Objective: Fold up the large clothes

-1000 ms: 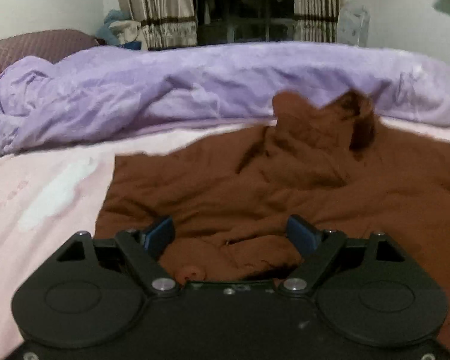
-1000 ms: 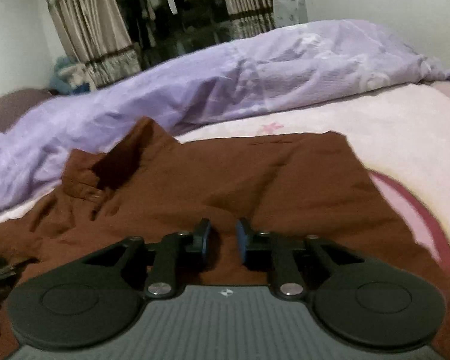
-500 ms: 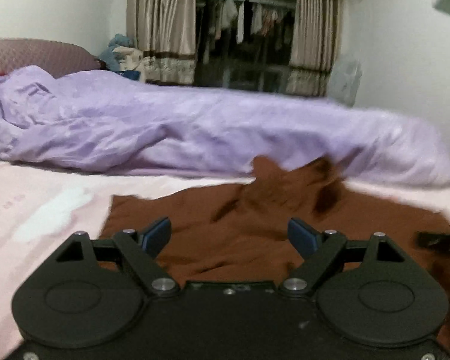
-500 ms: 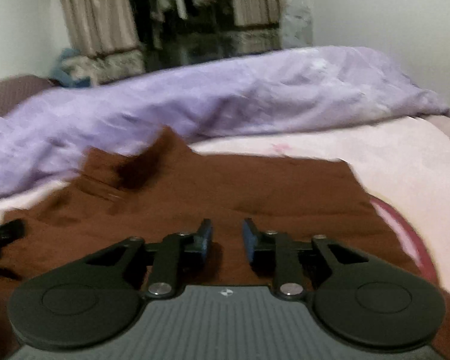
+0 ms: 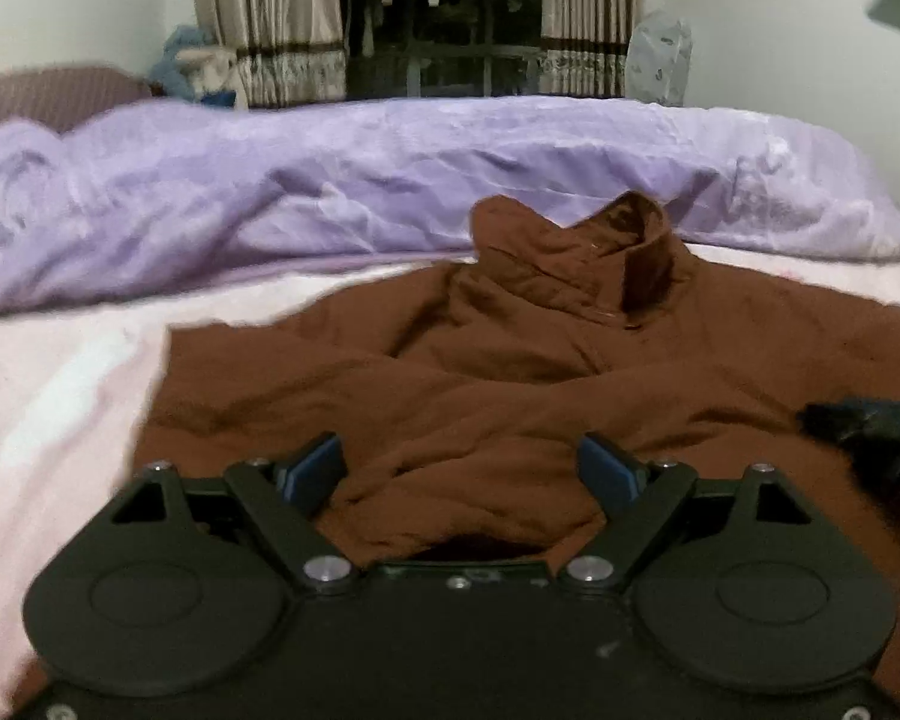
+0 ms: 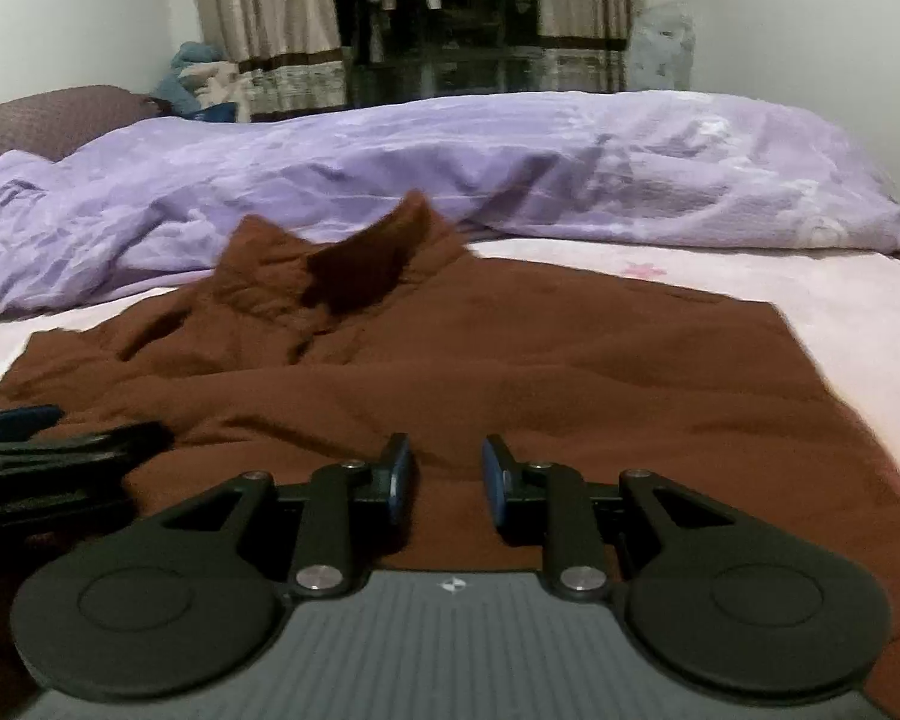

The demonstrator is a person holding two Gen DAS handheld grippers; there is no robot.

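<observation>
Item: brown garment (image 5: pixel 510 372) — a large collared piece, lying spread on the pink bed sheet (image 5: pixel 60 396), its stand-up collar (image 5: pixel 624 252) turned toward the heaped purple duvet (image 5: pixel 330 180) along the far side of the bed. The body lay mostly flat; the near hem was bunched into soft ridges, by appearance because the cloth had been let down loose, not smoothed.

Left gripper (image 5: pixel 459 468): fingers wide apart, a rumpled fold of the near edge sitting between them, the blue pads (image 5: pixel 315 468) standing clear of it on both sides. Nothing gripped. Held low over the hem, presumably to take a fresh hold there.

Right gripper (image 6: pixel 444 474): fingers a narrow gap apart, having just been opening; only flat cloth showed below that gap, none pinched in it. It sat over the garment's right-hand half, beside its partner, whose dark finger showed at the left edge of the right wrist view.

Surroundings: curtains (image 6: pixel 258 18) either side of a dark window with hanging clothes; a maroon headboard or cushion (image 6: pixel 48 120) at left — which of the two could not be told.

Condition of task: garment laid out, no clean fold visible. Judged to be between holds, both tools free of the cloth. The raised collar and wrinkled hem would likely want flattening before any fold would lie true.
</observation>
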